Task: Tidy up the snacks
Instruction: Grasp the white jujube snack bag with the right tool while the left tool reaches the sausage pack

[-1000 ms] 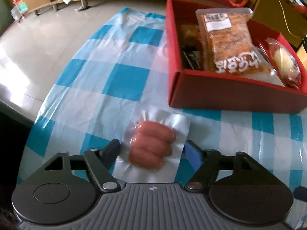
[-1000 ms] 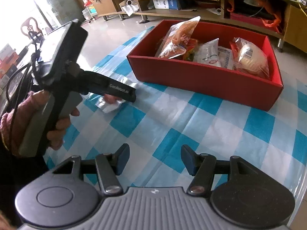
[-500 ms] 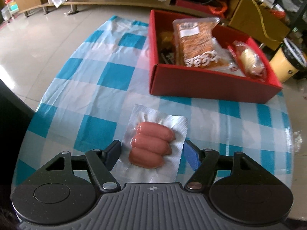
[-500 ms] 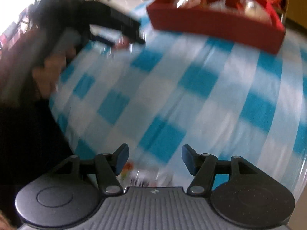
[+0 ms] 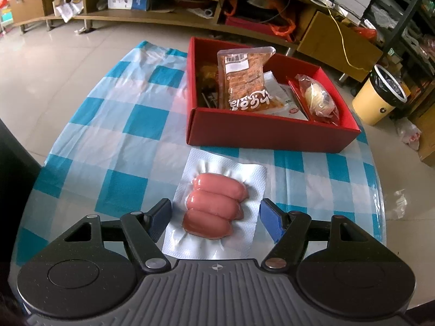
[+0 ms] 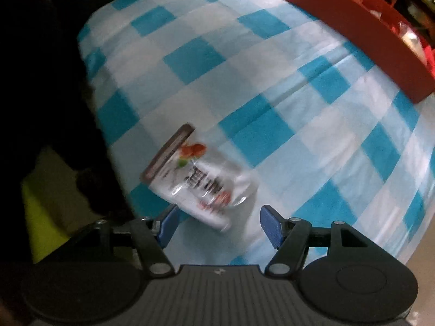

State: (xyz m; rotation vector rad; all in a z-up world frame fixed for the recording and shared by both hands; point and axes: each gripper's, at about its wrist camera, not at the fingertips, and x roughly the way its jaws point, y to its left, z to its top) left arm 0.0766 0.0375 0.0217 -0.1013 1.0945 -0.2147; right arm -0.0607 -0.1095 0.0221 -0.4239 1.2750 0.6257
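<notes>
In the left wrist view the left hand-held gripper (image 5: 214,216) has risen away from the sausage pack (image 5: 216,209); a second ago its fingers sat low beside the pack, and now more of the checked worktop (image 5: 117,141) shows around it. Its jaws stand apart, straddling the pack without pressing it, so the pack looks not yet gripped and lies flat in the lower middle of the frame, just in front of the red box (image 5: 272,135). The pack is a flat, crinkled clear film vacuum-sealed around three plump, glossy pink sausages. The box is stiff red card, open-topped, already holding a tall bag of brown snacks (image 5: 244,81) and a rounded wrapped bun (image 5: 319,99). In the right wrist view the right hand-held gripper (image 6: 217,221) has swung from bare cloth to a small white packet (image 6: 198,179) at lower centre; its jaws have just been opening and stand empty, the packet just ahead of them. The shiny, soft packet is blurred, its print unreadable. Both snacks likely go into the box next.
</notes>
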